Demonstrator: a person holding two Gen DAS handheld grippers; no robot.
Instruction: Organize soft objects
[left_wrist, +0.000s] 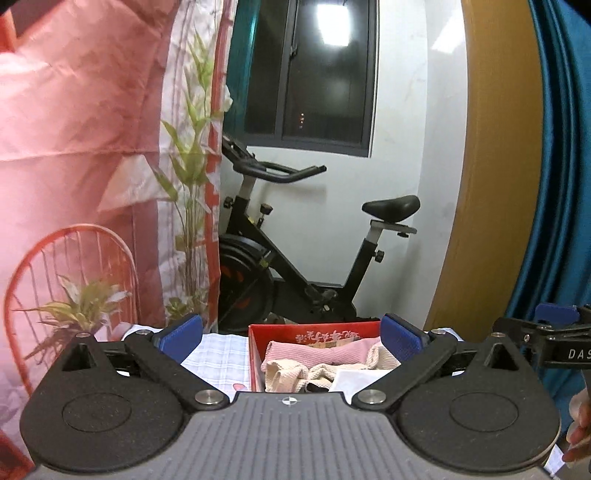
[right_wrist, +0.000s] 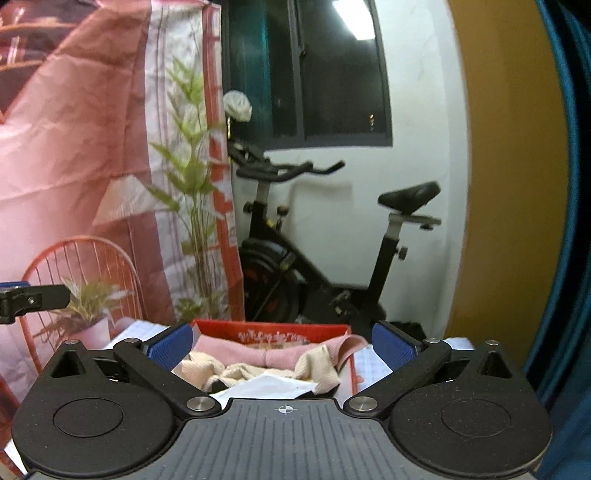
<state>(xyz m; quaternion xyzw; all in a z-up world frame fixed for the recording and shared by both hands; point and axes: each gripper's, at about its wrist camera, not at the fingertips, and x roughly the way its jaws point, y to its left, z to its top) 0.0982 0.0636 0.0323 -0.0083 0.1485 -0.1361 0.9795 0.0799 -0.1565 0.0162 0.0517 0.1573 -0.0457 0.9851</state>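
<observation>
A red box (left_wrist: 255, 354) sits on a checked cloth and holds a pink cloth (left_wrist: 314, 352), cream cloths (left_wrist: 291, 373) and a white piece (left_wrist: 354, 376). My left gripper (left_wrist: 291, 338) is open and empty, raised in front of the box. In the right wrist view the same red box (right_wrist: 273, 328) shows the pink cloth (right_wrist: 240, 350), cream cloths (right_wrist: 207, 369) and white piece (right_wrist: 266, 386). My right gripper (right_wrist: 280, 343) is open and empty, just before the box. The right gripper also shows at the left wrist view's right edge (left_wrist: 554, 332).
A black exercise bike (left_wrist: 295, 251) stands behind the table under a dark window (left_wrist: 314, 74). A pink printed backdrop (left_wrist: 92, 166) hangs at left, and a blue curtain (left_wrist: 565, 147) and a yellow panel (left_wrist: 491, 166) at right. The checked tablecloth (left_wrist: 218, 354) lies under the box.
</observation>
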